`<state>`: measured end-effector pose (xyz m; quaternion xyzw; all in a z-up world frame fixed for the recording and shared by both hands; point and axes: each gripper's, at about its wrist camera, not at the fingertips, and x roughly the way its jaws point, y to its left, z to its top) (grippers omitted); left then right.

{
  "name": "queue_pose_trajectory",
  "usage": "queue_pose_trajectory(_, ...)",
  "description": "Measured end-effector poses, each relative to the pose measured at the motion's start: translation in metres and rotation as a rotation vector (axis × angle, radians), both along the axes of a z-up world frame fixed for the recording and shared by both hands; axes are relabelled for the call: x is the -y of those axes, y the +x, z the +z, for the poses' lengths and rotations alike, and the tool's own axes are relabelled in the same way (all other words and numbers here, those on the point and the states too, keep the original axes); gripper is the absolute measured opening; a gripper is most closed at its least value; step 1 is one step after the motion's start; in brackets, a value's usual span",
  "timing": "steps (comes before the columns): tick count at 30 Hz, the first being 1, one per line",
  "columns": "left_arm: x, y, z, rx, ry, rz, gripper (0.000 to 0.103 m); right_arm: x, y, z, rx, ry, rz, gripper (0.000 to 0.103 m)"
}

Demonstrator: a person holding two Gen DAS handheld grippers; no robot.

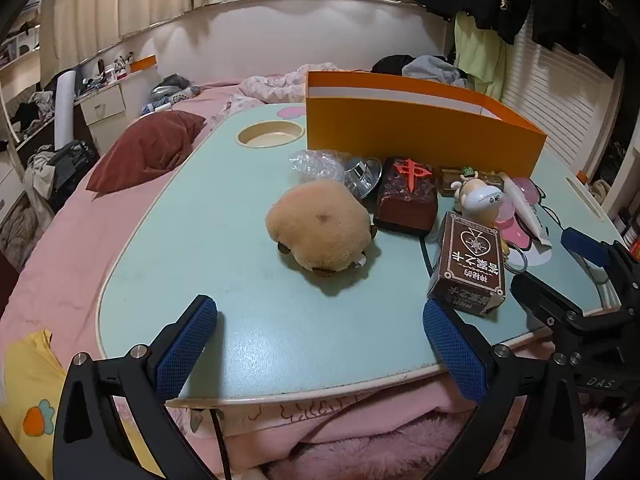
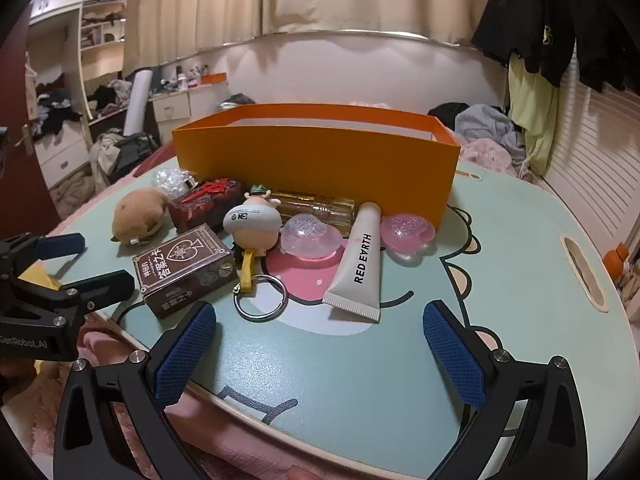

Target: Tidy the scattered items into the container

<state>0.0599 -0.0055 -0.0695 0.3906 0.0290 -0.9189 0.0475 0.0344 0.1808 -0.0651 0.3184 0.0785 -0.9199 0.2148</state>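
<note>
Orange cardboard, the open rectangular box (image 2: pixel 316 160) is standing at the far side of the pale green cartoon-printed table (image 2: pixel 360 360), and as far as its visible inside shows, nothing is lying in it yet. You are holding both claws low at the table's near edge, the left claw (image 1: pixel 320 344) and the right claw (image 2: pixel 320 348) each spread wide with nothing between the blue pads. Every scattered item is still waiting in front of the box: a tan plush toy (image 1: pixel 320 226), a dark brown block with a red character (image 1: pixel 406 200), a brown card box with a spade emblem (image 2: pixel 186 268), a small white figurine on a yellow strap and metal key ring (image 2: pixel 252 224), a white squeeze tube (image 2: pixel 358 260), two pink translucent shell-shaped cases (image 2: pixel 310 238), a gold-trimmed clear case (image 2: pixel 316 206), a crumpled clear plastic wrap (image 1: pixel 316 164) and a shiny metal cap (image 1: pixel 362 174). By the look of it, the tidying is only beginning, and all the picking and dropping is remaining ahead of you.
</note>
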Motion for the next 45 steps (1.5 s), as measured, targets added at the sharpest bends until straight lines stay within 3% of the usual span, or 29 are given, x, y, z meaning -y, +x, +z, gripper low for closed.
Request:
queue_pose_trajectory(12,0.000,0.006,0.002,-0.027,0.007,-0.050,0.103,-0.005,0.002,-0.003,-0.035,-0.023,0.026,0.103)
queue_pose_trajectory(17,0.006,0.023,0.020,-0.159,0.044,-0.061,0.103,-0.005,0.003,-0.003,-0.041,-0.026,0.024,0.103)
queue_pose_trajectory(22,0.011,0.030,0.028,-0.235,0.071,-0.063,0.103,-0.005,0.003,-0.002,-0.046,-0.029,0.021,0.103)
queue_pose_trajectory(35,-0.006,0.026,0.022,-0.215,0.052,-0.121,0.102,-0.006,0.002,-0.002,-0.048,-0.029,0.021,0.103)
queue_pose_trajectory(39,-0.008,0.024,0.021,-0.206,0.058,-0.137,0.091,-0.006,0.002,-0.002,-0.049,-0.029,0.021,0.103)
queue_pose_trajectory(45,-0.010,0.024,0.020,-0.203,0.064,-0.145,0.090,-0.005,0.002,-0.002,-0.050,-0.029,0.021,0.103)
